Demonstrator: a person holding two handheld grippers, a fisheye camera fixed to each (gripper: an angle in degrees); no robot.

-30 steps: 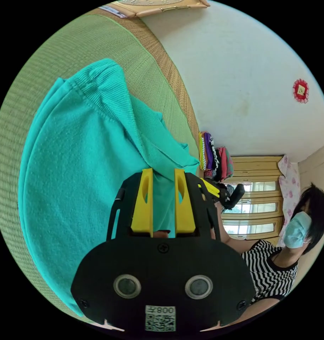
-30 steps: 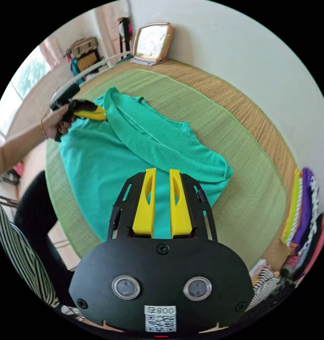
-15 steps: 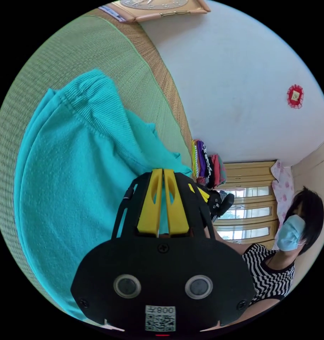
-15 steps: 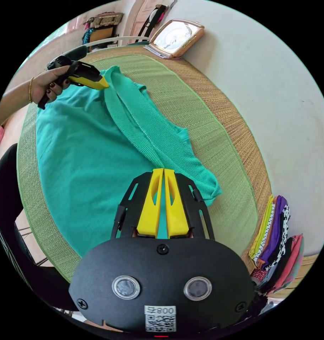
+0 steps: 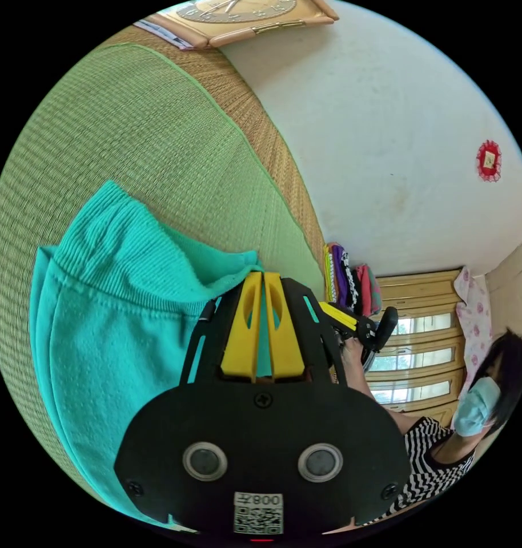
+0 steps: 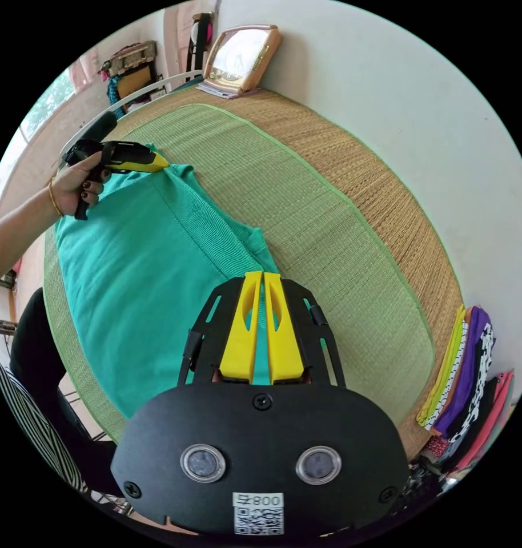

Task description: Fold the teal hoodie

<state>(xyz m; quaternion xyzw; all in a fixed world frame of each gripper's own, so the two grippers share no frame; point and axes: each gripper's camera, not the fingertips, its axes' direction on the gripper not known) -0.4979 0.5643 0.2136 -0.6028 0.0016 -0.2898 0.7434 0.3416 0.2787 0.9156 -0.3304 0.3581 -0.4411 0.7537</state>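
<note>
Teal hoodie (image 6: 141, 285) edge pinched between each hand-held gripper's (image 6: 260, 278) closed jaws.

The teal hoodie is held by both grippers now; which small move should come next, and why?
Probably carry the ribbed hem toward the person. The left gripper and right gripper are both shut on the teal hoodie at the ribbed hem, which lies on the green mat.

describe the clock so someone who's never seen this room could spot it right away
Follow the green woven mat to its far end, where it meets the white wall. The clock leans there against the wall, past the teal hoodie. It has a pale face in a squarish peach-coloured frame, unlike the soft stacked clothes at the other end.
</note>
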